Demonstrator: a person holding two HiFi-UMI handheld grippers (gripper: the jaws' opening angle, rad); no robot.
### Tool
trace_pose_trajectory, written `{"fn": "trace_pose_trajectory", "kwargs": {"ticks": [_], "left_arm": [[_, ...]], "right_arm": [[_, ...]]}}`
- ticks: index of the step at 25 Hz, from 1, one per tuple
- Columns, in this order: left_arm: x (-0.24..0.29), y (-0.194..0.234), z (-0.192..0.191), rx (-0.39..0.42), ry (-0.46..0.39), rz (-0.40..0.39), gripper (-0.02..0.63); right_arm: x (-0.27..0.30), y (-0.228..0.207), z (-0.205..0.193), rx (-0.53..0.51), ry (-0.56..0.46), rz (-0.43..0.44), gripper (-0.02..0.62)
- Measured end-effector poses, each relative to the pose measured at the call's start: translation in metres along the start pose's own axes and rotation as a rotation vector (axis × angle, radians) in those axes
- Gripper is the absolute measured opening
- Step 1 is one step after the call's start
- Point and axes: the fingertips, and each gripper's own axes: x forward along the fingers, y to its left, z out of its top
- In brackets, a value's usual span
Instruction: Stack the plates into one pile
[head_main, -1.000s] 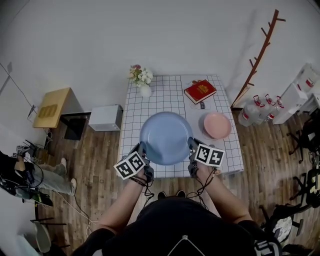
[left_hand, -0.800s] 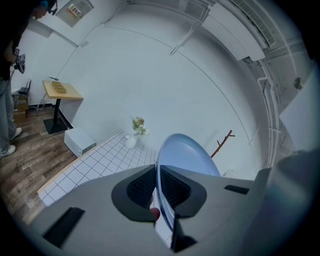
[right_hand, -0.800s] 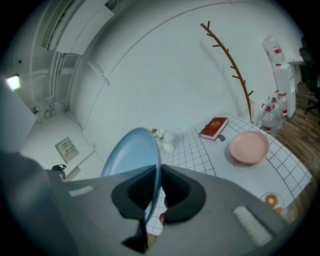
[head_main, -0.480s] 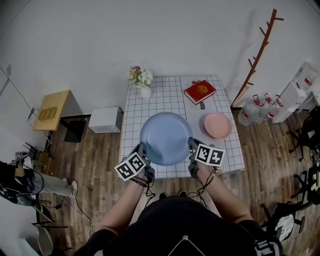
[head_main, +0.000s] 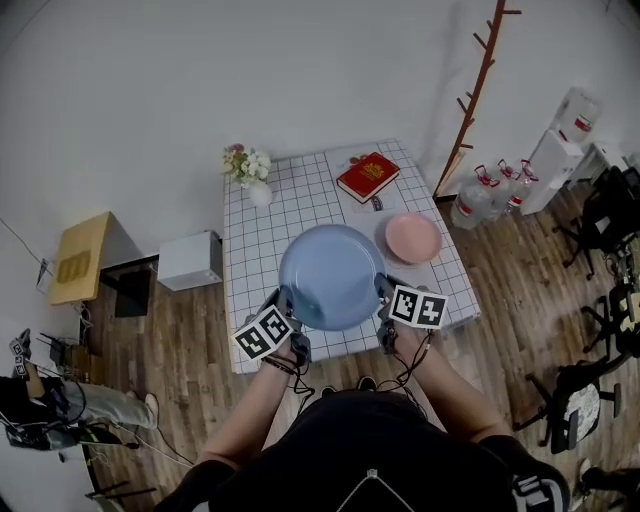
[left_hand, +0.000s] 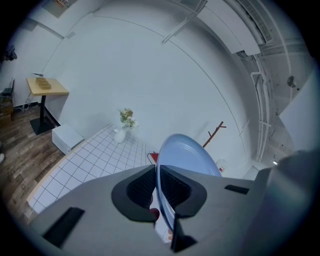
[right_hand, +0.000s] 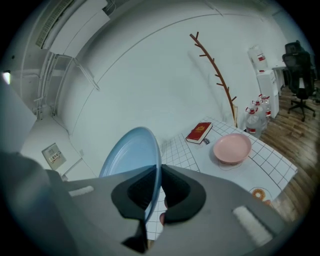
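Observation:
A large blue plate hangs tilted above the near half of the white grid-pattern table, held by its two side rims. My left gripper is shut on the left rim, and in the left gripper view the blue plate rises edge-on from between the pads. My right gripper is shut on the right rim, with the blue plate standing between its jaws. A smaller pink plate lies on the table to the right, seen in the right gripper view as the pink plate past the jaws.
A red book and a white vase of flowers stand at the table's far side. A white cabinet and wooden side table are left of it; a coat stand, water bottles and office chairs are right.
Both grippers still hold the blue plate. The table and room have slid left in the head view, and the gap between the blue plate and the pink plate has narrowed a little.

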Motion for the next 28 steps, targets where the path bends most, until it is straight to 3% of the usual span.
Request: {"fn": "trace_pose_trajectory", "kwargs": {"ticks": [16,23,28], "left_arm": [[0.072,-0.115,-0.096,0.179,0.282,-0.286,0.015],[0.091,-0.139,-0.133,0.249,0.377,-0.323,0.015],[0.119,-0.155,-0.142,0.274,0.404,-0.311,0.015]], "right_arm": [[-0.120,-0.120,-0.009,0.106,-0.154,-0.364,0.023],[-0.145,-0.156,-0.025,0.120,-0.146,-0.455,0.029],[-0.134,-0.187,-0.016,0.112,-0.120,-0.470,0.034]]}}
